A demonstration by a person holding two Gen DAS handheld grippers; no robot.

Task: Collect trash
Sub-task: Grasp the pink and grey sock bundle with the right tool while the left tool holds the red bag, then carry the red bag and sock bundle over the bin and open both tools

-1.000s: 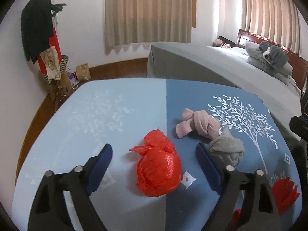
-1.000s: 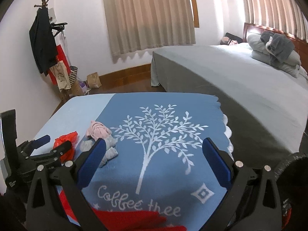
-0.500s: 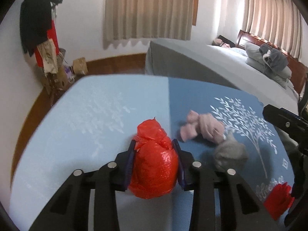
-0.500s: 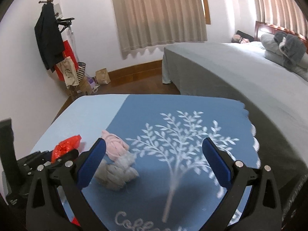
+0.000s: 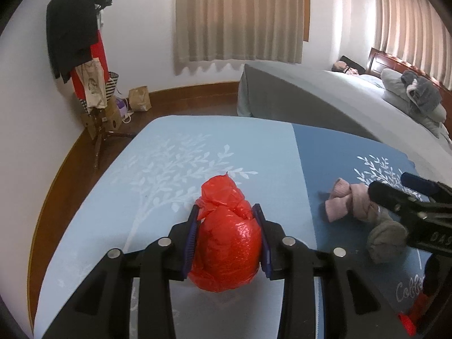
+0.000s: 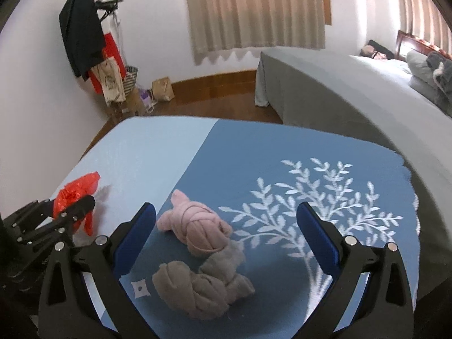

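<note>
A crumpled red plastic bag (image 5: 226,243) sits between the blue pads of my left gripper (image 5: 227,226), which is shut on it just over the light blue half of the tablecloth (image 5: 175,169). From the right wrist view the same red bag (image 6: 76,195) shows at far left, held in the left gripper (image 6: 70,214). My right gripper (image 6: 226,226) stands open above a knotted pink sock (image 6: 197,226) and a knotted grey sock (image 6: 197,285), touching neither. In the left wrist view the pink sock (image 5: 347,203) and grey sock (image 5: 387,237) lie at right, partly behind the right gripper (image 5: 412,197).
A bed with a grey cover (image 6: 353,99) runs along the right, close to the table's far right edge. A coat stand with hanging clothes (image 5: 76,45) and bags (image 5: 138,99) stands in the far left corner on the wooden floor. Another red item (image 5: 406,325) shows at bottom right.
My left gripper closed on the red bag and carried it left over the cloth. The right gripper swung left, from over the white tree print to above the two socks.
</note>
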